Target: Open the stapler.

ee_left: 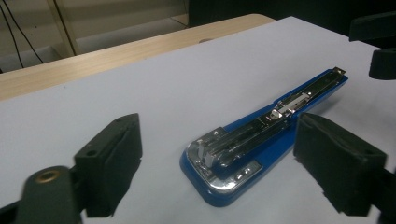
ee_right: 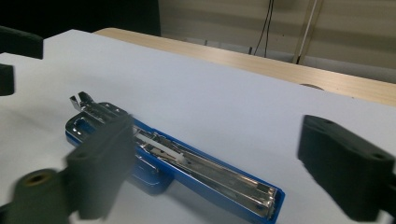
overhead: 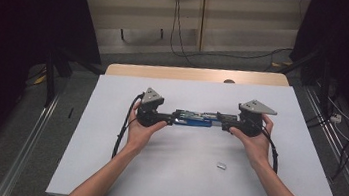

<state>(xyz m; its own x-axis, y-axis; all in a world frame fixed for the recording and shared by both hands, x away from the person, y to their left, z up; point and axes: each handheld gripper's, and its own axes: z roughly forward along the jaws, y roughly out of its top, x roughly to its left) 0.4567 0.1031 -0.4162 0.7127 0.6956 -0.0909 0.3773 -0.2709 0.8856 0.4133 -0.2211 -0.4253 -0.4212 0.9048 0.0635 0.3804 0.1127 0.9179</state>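
A blue stapler (overhead: 192,119) lies flat on the white sheet (overhead: 177,179), opened up so its shiny metal magazine shows. My left gripper (overhead: 167,120) is at its left end and my right gripper (overhead: 222,121) at its right end, each in a hand. In the left gripper view the stapler's (ee_left: 243,149) rounded end lies between the wide-apart jaws of the left gripper (ee_left: 222,135), whose pads stay clear of it. In the right gripper view the stapler (ee_right: 187,168) runs beside the near pad of the open right gripper (ee_right: 219,140).
A small metal piece (overhead: 221,166) lies on the sheet in front of the right hand. The sheet covers a wooden table (overhead: 190,74) whose far edge shows. Cables trail from both grippers toward the table's front edge.
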